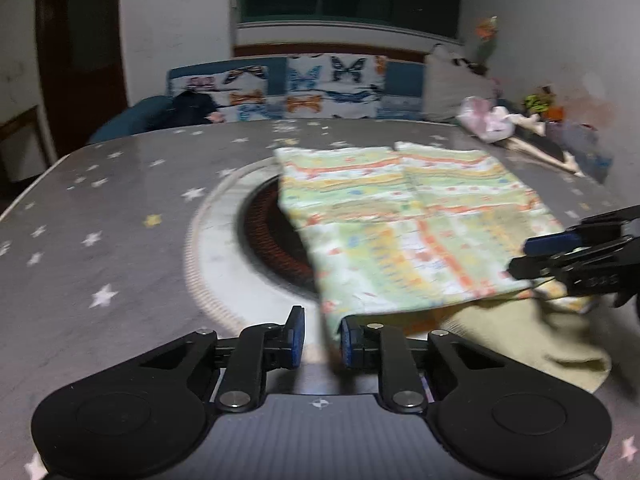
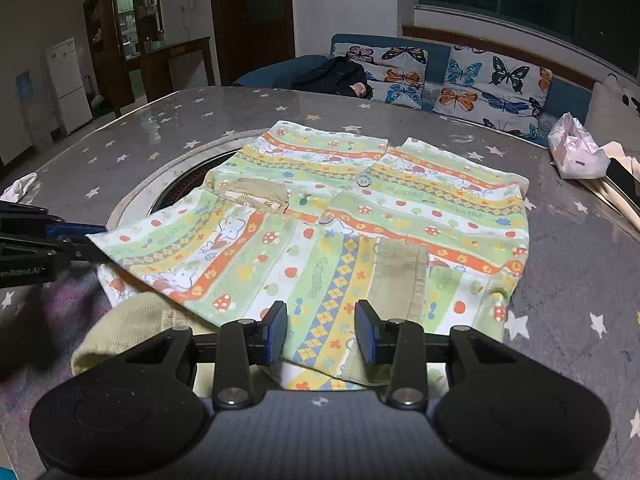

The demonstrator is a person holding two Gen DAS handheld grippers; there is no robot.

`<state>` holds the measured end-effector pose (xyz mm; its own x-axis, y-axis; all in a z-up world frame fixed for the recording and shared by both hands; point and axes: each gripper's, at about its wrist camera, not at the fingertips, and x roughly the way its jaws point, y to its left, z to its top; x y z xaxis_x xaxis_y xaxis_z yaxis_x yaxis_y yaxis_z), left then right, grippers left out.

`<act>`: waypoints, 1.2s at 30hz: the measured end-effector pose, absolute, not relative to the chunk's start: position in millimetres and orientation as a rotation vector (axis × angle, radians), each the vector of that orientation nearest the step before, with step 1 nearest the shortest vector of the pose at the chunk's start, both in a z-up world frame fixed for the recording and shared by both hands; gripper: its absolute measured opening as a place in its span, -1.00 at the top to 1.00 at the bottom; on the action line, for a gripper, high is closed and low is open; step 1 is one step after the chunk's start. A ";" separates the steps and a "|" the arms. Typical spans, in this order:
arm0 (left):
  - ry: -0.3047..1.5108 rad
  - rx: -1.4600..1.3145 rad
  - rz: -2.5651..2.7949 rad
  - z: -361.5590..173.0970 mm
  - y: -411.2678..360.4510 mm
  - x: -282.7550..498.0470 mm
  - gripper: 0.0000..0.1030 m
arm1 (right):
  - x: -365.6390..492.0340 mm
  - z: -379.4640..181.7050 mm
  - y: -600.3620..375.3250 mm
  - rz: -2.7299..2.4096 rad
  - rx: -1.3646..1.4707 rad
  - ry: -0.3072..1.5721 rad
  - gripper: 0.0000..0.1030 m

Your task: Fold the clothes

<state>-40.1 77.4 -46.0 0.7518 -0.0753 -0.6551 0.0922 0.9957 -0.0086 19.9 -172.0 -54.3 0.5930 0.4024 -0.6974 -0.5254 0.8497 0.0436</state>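
Note:
A child's shirt (image 2: 320, 216) with green, yellow and orange stripes and mushroom prints lies flat on the grey star-patterned table (image 2: 200, 120), its sleeves folded inward. In the right wrist view my right gripper (image 2: 322, 332) stands open over the shirt's near hem, with cloth showing between its fingers. My left gripper (image 1: 322, 340) is at the shirt's (image 1: 400, 220) left corner; a gap shows between its pads and the cloth edge lies in it. From the right wrist view the left gripper (image 2: 100, 242) reaches the shirt's left tip. The right gripper (image 1: 520, 258) appears at the shirt's right edge.
A pale yellow-green garment (image 2: 128, 328) lies under the shirt's near edge. A round dark insert with a white ring (image 1: 260, 240) sits in the table's middle, partly covered. A white sock (image 2: 20, 188) lies far left, a pink bag (image 2: 576, 156) far right. A butterfly-print sofa (image 2: 460, 80) stands behind.

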 end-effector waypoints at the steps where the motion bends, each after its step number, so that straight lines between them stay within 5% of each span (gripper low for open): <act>1: 0.721 0.029 -0.083 -47.5 79.1 -41.2 0.60 | 20.0 -54.4 -172.1 0.544 -0.175 0.764 0.28; 6: 0.738 0.040 -0.103 -42.1 79.2 -43.9 0.50 | 20.3 -50.6 -172.5 0.555 -0.194 0.767 0.28; 11: 0.705 0.026 -0.156 -18.2 94.9 -50.3 0.07 | 24.5 -39.0 -180.4 0.549 -0.187 0.743 0.28; 20: 0.639 0.021 -0.215 13.7 88.9 -17.2 0.09 | 46.8 -32.9 -178.9 0.520 -0.148 0.713 0.29; 36: 0.800 0.040 -0.252 -51.9 46.1 62.0 0.30 | 56.0 -49.5 -173.6 0.506 -0.193 0.746 0.34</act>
